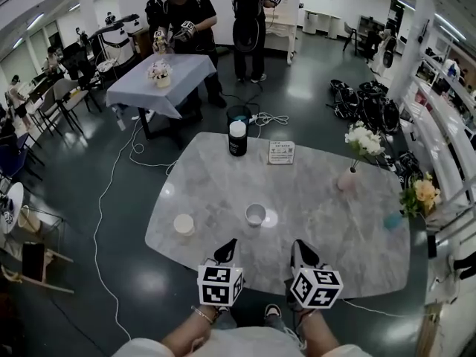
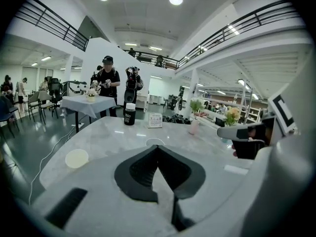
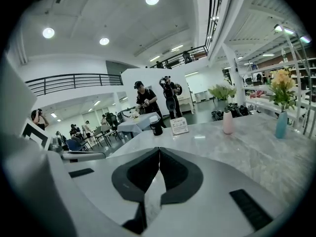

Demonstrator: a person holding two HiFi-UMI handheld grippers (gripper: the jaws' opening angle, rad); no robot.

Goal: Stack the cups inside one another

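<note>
left tool (image 2: 158, 147), right tool (image 3: 159, 150): jaws closed, empty | grey marble counter (image 1: 312, 199) ahead: cream round cup (image 1: 184, 224), pale grey round cup (image 1: 255, 214) | glossy dark floor (image 1: 74, 199)

The left gripper (image 1: 227, 248) and the right gripper (image 1: 300, 250) look alike: black jaws tapering to points, each backed by a white cube (image 1: 219, 284) printed with black square markers. Their bodies are pale grey (smooth, broad shells in the gripper views) with a black rectangular slot (image 2: 66, 207) set in. The person wears a thin bracelet (image 1: 202, 314) and a light-coloured top (image 1: 245, 343).
</note>
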